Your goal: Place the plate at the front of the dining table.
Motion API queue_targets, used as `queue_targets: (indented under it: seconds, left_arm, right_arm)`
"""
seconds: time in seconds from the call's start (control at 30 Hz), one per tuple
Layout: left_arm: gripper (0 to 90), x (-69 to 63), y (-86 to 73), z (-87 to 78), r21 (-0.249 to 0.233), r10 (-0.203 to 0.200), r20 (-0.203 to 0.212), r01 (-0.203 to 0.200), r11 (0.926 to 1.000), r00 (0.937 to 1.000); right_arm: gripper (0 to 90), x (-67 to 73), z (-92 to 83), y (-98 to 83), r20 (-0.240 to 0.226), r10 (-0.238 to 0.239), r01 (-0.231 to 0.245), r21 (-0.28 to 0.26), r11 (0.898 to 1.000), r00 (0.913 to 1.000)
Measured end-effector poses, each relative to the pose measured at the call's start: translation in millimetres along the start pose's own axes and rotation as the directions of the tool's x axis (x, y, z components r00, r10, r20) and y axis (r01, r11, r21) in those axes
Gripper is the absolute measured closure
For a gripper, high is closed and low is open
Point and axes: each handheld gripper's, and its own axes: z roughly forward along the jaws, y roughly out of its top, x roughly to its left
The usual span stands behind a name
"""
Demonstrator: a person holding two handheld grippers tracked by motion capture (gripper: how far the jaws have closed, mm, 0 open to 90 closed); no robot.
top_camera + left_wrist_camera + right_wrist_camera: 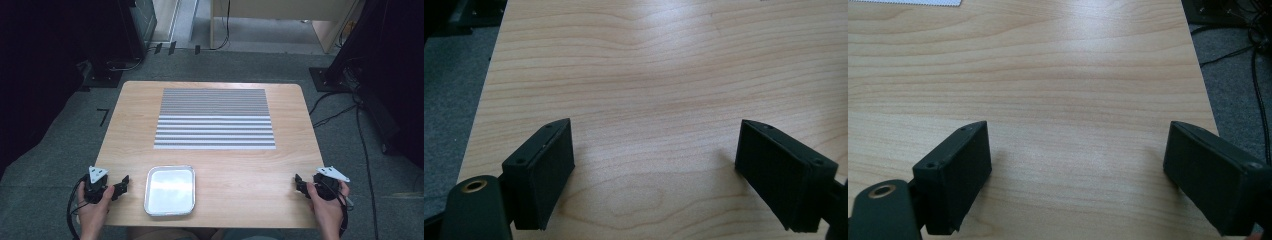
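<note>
Both grippers rest at the near corners of the counter (pixel 210 160), well apart, with nothing held. The left gripper (pixel 124 184) sits at about 7 o'clock on the counter, its jaws spread wide over bare wood in the left gripper view (pixel 654 170). The right gripper (pixel 298 183) sits at about 5 o'clock, jaws likewise wide apart and empty in its own view (pixel 1075 170).

The thing nearest to hand is the tray (pixel 170 190), a shallow foil one lying flat and empty at the near edge, around 6 to 7 o'clock, just beside the left gripper's tips, not touching them. A striped mat (pixel 215 119) lies flat towards 12 o'clock, untouched.

I judge this to be the start: hands parked, no grasp begun. The next move likely falls to the left gripper, which would need to travel towards 3 o'clock, line one jaw over the tray's rim and the other under or outside it, then close gently, since thin foil bends easily.
</note>
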Motion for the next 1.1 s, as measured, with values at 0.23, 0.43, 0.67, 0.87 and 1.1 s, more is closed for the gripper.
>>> queue_targets:
  seconds: [0.23, 0.43, 0.67, 0.87, 1.1]
  left_arm:
    - [15.8, 1.4, -0.4, -3.0, -0.012, -0.034, -0.001, 0.034, 0.9994, 0.9994]
    - [15.8, 1.0, 2.5, -7.8, -0.037, -0.066, 0.014, 0.066, 0.9971, 0.9977]
    - [15.8, -7.8, 8.7, -18.1, -0.068, -0.058, 0.044, 0.061, 0.9958, 0.9974]
    - [15.8, -17.4, 11.3, -21.2, -0.081, -0.018, 0.044, 0.021, 0.9964, 0.9988]
    - [15.8, -19.8, 13.2, -25.0, -0.096, -0.027, 0.061, 0.033, 0.9948, 0.9977]
  right_arm:
    - [13.5, -0.8, 0.7, 1.2, 0.015, 0.028, -0.028, -0.007, 1.000, 0.9995]
    - [13.8, -3.9, 1.0, 2.1, 0.033, 0.063, -0.062, -0.020, 0.998, 0.9975]
    - [13.8, 0.0, -4.3, 8.1, 0.029, 0.081, -0.080, -0.047, 0.996, 0.9963]
    - [13.8, 6.5, -10.0, 13.8, -0.019, 0.093, -0.094, -0.063, 0.994, 0.9955]
    - [13.9, 9.1, -17.7, 18.9, -0.042, 0.116, -0.119, -0.088, 0.989, 0.9924]
